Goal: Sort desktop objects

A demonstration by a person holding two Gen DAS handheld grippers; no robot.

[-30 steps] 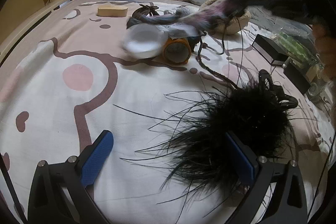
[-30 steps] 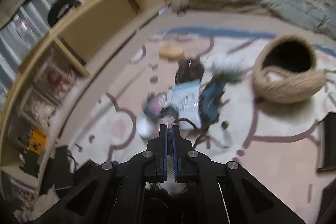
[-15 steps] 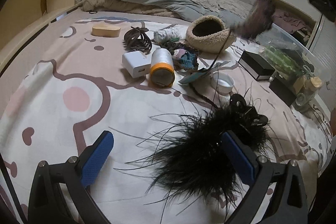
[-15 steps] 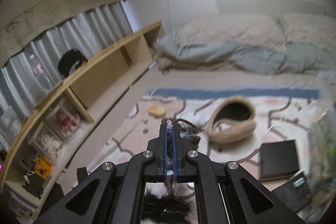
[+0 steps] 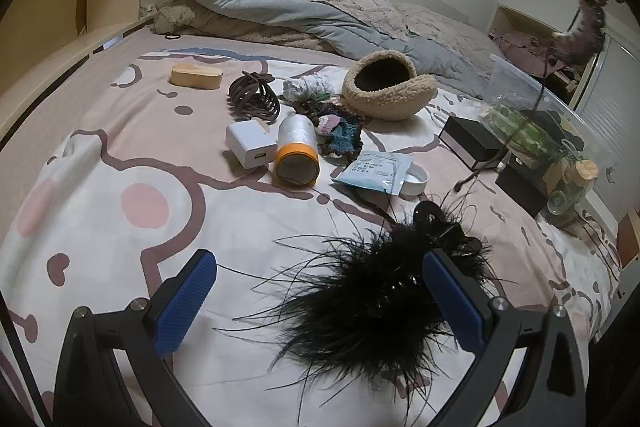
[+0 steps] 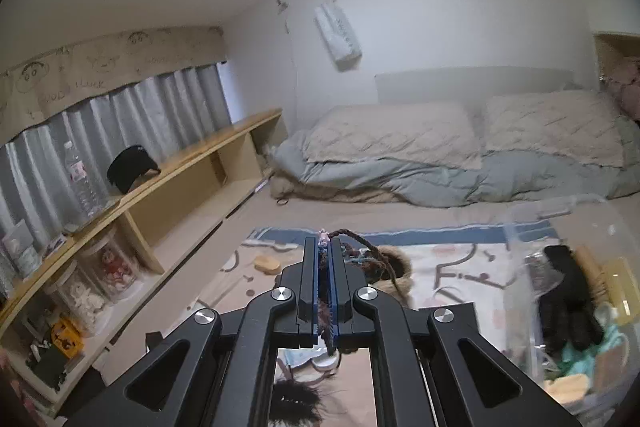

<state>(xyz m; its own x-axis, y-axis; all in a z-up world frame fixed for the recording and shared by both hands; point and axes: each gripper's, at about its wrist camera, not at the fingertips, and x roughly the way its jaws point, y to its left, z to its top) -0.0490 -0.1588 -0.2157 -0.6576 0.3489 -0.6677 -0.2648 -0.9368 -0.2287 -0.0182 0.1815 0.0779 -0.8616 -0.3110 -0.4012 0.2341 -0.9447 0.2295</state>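
Observation:
My left gripper [image 5: 320, 291] stands open low over the bed mat, and a black feathery hair clip [image 5: 372, 303] lies on the mat against its right pad [image 5: 452, 303]. High up, my right gripper [image 6: 325, 247] is shut on a braided yarn cord [image 6: 360, 247]. In the left wrist view the yarn cord [image 5: 584, 27] hangs at the top right, its tail trailing down toward the mat. Further back on the mat lie a wooden box [image 5: 196, 77], a brown hair claw [image 5: 254, 99], a white charger [image 5: 250, 143], an orange-ended spool [image 5: 298, 151], a knitted scrunchie [image 5: 340, 133] and a blue packet [image 5: 372, 167].
A fuzzy beige basket [image 5: 390, 91] lies open-mouthed behind the pile. A clear plastic bin [image 6: 568, 287] with a black glove and other items stands at the right, next to two black boxes [image 5: 472, 143]. A wooden shelf [image 6: 192, 179] runs along the left; bedding lies at the back.
My right gripper has risen and swung right, carrying the yarn cord up off the pile; its view now faces the room. The left gripper has lifted a little.

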